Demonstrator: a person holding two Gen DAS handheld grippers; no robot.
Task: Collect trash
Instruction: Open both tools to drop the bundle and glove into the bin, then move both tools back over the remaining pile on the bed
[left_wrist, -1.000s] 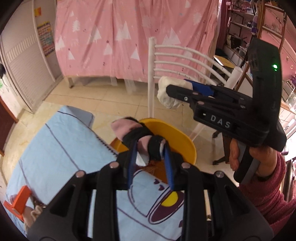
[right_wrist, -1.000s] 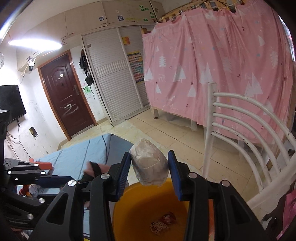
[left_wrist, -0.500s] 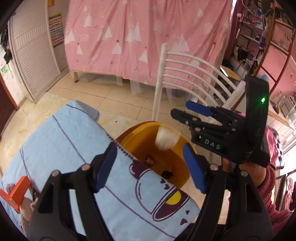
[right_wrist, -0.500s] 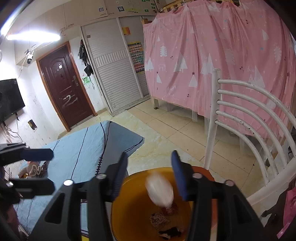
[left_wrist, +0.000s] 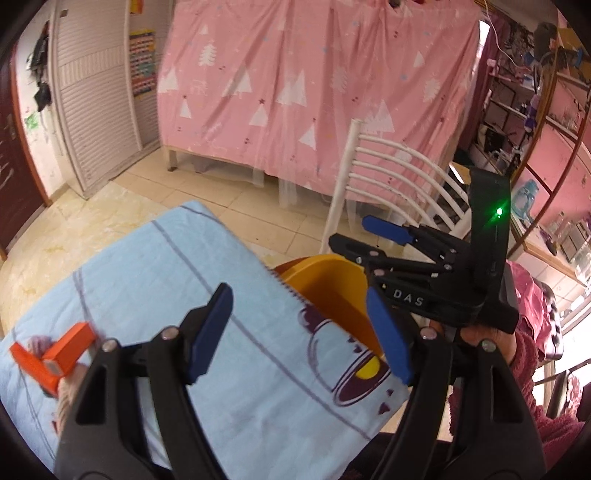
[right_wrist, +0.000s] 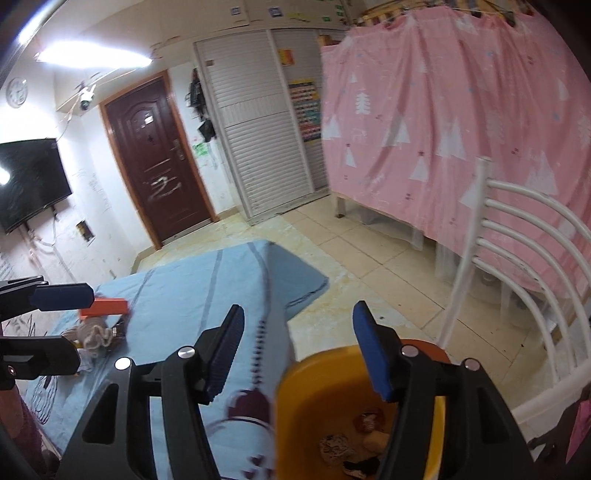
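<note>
The yellow bin (left_wrist: 325, 284) stands against the edge of the blue-sheeted bed (left_wrist: 147, 280). In the right wrist view the bin (right_wrist: 332, 398) holds wrappers (right_wrist: 369, 421), a pale wad (right_wrist: 376, 441) and a dark scrap (right_wrist: 358, 469). My left gripper (left_wrist: 298, 293) hovers over the bed edge, its jaws opening with nothing between them. My right gripper (right_wrist: 298, 312) hangs above the bin rim, its jaws also opening and empty. An orange box (right_wrist: 105, 307) and a crumpled wad (right_wrist: 94, 334) lie on the sheet near my left gripper (right_wrist: 85, 328).
A white slatted chair (right_wrist: 517, 258) stands right behind the bin. A pink curtain (left_wrist: 314, 92) hangs beyond it over tiled floor (right_wrist: 369, 258). A hand in a pink sleeve (left_wrist: 524, 354) holds the right gripper (left_wrist: 349, 232). A brown door (right_wrist: 155, 158) and a wall television (right_wrist: 29, 181) are far left.
Both grippers held trash over the bin: the left a dark and pink piece, the right a white wad. Both opened, the pieces fell in, and both grippers drew back toward the bed.
</note>
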